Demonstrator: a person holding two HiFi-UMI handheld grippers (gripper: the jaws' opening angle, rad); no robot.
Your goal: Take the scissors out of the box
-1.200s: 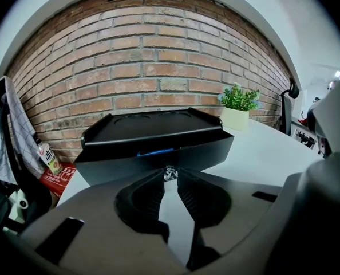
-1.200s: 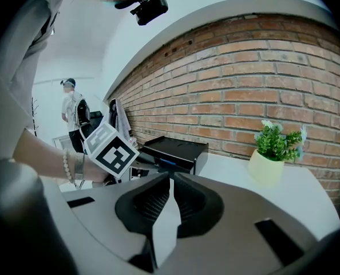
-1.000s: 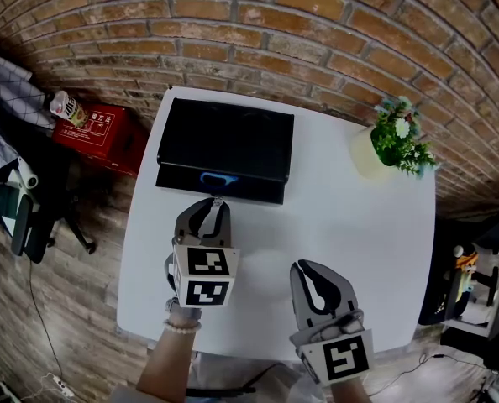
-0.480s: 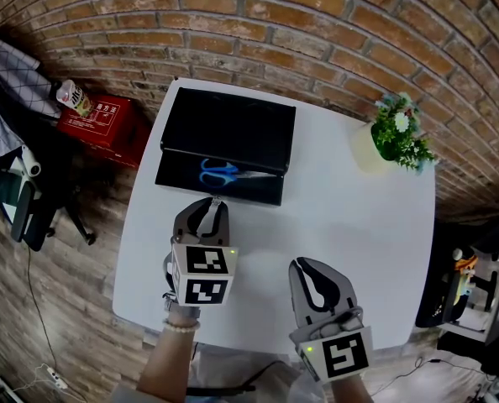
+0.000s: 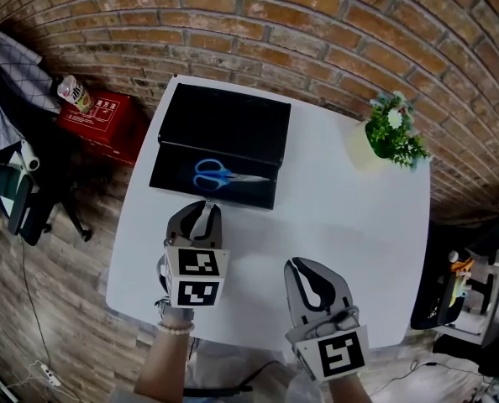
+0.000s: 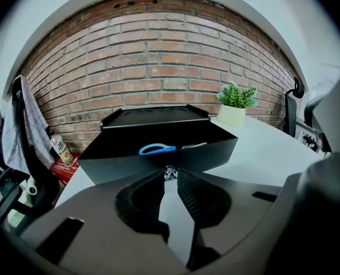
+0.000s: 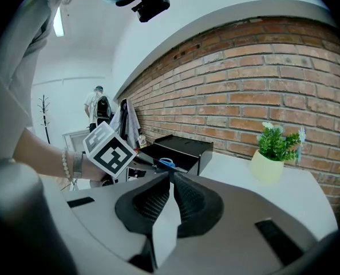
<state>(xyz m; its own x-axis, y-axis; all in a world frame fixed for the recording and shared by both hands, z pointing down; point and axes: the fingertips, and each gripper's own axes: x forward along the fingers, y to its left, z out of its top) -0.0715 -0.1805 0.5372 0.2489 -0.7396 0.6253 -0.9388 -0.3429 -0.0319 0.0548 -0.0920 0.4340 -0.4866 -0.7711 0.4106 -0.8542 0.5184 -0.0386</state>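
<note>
One pair of blue-handled metal scissors (image 5: 218,175) lies flat in the open drawer of the single matte black rectangular box (image 5: 224,124), just beyond the left gripper (image 5: 205,211), whose jaws seem pinched on a small metal knob (image 6: 169,172). The right gripper (image 5: 302,267), closed and empty, hovers over the smooth white bench (image 5: 367,225)

In the left gripper view the box (image 6: 158,156) hides most of the scissors (image 6: 157,149). The red crate (image 5: 98,122) has unreadable print.
</note>
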